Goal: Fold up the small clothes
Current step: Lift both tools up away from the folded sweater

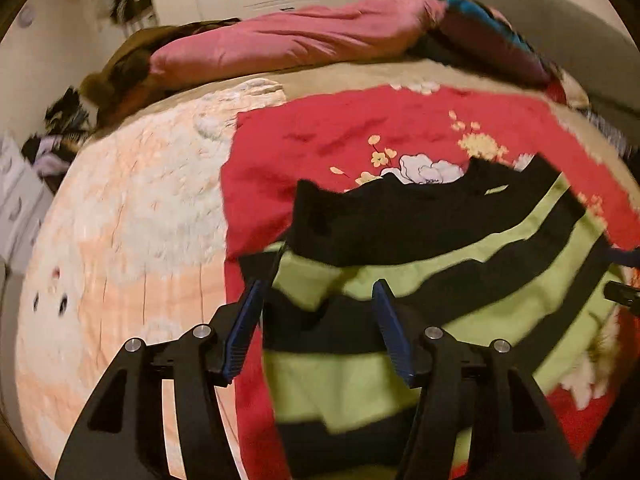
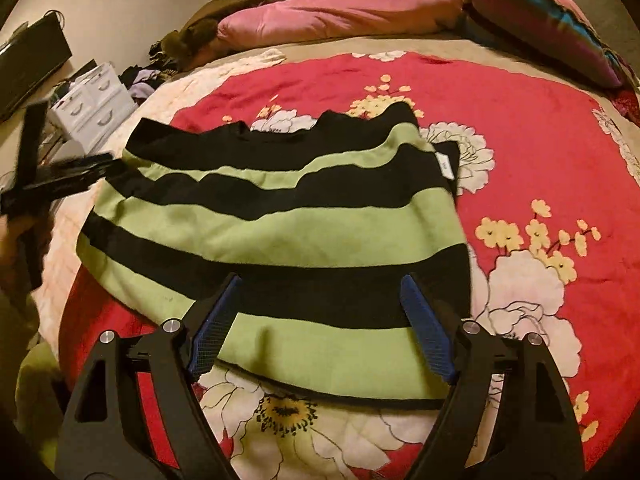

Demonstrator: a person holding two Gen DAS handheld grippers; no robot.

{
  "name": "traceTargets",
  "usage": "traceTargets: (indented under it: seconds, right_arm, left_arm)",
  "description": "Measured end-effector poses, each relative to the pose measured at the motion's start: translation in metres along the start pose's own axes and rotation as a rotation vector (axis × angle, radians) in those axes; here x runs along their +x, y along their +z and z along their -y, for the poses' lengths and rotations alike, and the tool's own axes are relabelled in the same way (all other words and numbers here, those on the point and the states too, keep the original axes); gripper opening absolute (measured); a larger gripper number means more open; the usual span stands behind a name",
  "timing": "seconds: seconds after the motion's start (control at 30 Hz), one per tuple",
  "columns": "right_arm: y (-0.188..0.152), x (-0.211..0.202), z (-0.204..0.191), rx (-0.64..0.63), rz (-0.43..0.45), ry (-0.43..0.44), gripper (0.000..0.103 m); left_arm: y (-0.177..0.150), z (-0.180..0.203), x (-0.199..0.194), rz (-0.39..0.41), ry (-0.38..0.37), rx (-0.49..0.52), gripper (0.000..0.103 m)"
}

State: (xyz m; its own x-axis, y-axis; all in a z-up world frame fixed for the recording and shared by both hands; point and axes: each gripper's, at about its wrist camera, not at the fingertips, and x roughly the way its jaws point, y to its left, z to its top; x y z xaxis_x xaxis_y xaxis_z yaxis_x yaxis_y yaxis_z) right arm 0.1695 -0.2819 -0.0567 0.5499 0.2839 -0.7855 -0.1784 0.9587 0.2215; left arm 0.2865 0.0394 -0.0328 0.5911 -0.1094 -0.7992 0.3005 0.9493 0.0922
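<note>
A small top with green and black stripes (image 2: 280, 232) lies spread flat on a red flowered blanket (image 2: 540, 128), its black neck edge on the far side. My right gripper (image 2: 320, 280) hovers over the near hem, jaws wide open, blue pads clear of the cloth. My left gripper (image 1: 318, 290) is over the top's (image 1: 360, 384) left part. Its jaws are parted, with striped cloth showing between and below the pads, and neither pad presses on it. The picture there is blurred. In the right wrist view the left gripper's blurred black frame (image 2: 60, 178) sits at the garment's left edge.
The blanket lies on a peach quilted bedspread (image 1: 132, 208). A pink duvet (image 2: 340, 12) and a dark pillow with blue trim (image 2: 552, 20) line the far side of the bed. White drawers (image 2: 96, 96) and a heap of clothes (image 2: 140, 76) stand off the left side.
</note>
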Motion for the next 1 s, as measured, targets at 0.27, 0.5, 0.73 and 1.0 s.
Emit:
traceTargets:
  seconds: [0.27,0.5,0.73,1.0]
  right_arm:
    - [-0.008,0.012,0.008,0.042,-0.043,-0.01,0.076]
    - [-0.012,0.014,0.008,0.029,-0.055,-0.024,0.076]
    - [0.007,-0.008,0.007,0.032,0.058,0.01,0.078]
    - [0.008,0.033,0.011,0.047,-0.078,-0.058,0.078]
  left_arm:
    - [0.022,-0.036,0.008,0.069,-0.122,-0.239,0.009]
    - [-0.004,-0.052,0.042,-0.06,-0.019,-0.348,0.043]
    - [-0.045,-0.019,-0.029,0.067,0.027,-0.303,0.057]
    - [-0.085,0.013,-0.002,-0.083,0.051,-0.254,0.065]
